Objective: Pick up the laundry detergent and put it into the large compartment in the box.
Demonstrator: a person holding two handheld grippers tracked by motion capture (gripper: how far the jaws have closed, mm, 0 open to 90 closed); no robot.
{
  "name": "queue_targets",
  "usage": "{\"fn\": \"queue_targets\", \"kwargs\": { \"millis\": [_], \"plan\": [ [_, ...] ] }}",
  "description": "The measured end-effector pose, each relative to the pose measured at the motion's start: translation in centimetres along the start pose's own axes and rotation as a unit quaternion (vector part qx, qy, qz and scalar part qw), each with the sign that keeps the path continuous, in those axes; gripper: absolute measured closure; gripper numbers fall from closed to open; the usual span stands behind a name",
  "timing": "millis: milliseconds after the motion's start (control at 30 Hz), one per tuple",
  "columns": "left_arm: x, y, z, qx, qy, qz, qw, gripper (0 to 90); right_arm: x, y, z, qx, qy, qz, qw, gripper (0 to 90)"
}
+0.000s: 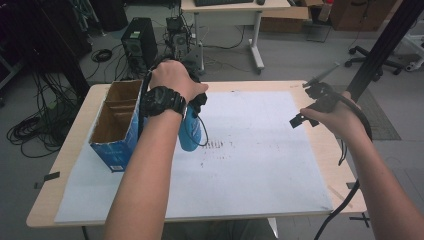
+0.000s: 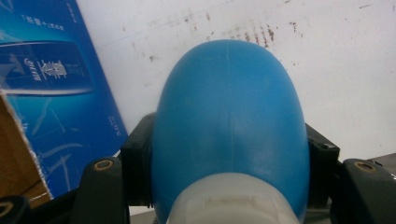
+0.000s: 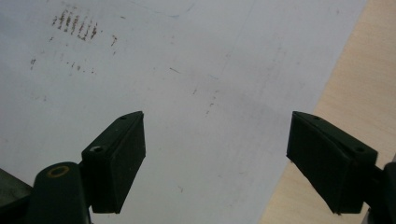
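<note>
The open blue cardboard box point(image 1: 116, 125), with 2 brown inner dividers, stands at the worktop's point(image 1: 295, 210) left edge. Just right of it, the left tool point(image 1: 192, 107) is clamped on a smooth blue plastic bottle point(image 1: 189, 133), white cap up, long axis vertical. Farther right, the right tool point(image 3: 215, 158) is wide open, holding nothing.
</note>
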State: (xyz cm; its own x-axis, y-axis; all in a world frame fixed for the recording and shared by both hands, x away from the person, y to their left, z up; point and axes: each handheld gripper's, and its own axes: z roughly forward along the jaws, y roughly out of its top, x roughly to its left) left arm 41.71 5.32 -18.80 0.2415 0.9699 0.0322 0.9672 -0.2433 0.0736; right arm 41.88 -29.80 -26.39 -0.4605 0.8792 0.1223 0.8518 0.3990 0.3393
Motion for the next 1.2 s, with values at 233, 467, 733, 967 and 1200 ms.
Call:
{"fn": "queue_targets", "kwargs": {
  "millis": [233,467,733,967,1200],
  "plan": [
    [0.0,0.0,-1.3,-0.005,-0.002,-0.002,1.0,37.6,0.0,0.0,0.0,-0.001,0.002,0.0,1.0,20.0],
    [0.0,0.0,-2.7,-0.011,0.0,-0.005,0.9999,37.6,0.0,0.1,-0.1,-0.002,0.003,-0.002,1.0,20.0],
    [0.1,0.0,-4.1,-0.015,0.001,-0.007,0.9999,37.6,0.1,0.2,0.0,-0.002,0.004,-0.002,1.0,20.0],
    [0.4,0.0,-5.0,-0.021,0.0,-0.011,0.9997,37.6,0.2,0.3,0.1,-0.001,0.003,-0.004,1.0,20.0],
    [0.8,-0.1,-5.5,-0.023,-0.001,-0.015,0.9996,37.6,0.3,0.4,-0.2,-0.001,0.0,-0.005,1.0,20.0]
  ]
}}
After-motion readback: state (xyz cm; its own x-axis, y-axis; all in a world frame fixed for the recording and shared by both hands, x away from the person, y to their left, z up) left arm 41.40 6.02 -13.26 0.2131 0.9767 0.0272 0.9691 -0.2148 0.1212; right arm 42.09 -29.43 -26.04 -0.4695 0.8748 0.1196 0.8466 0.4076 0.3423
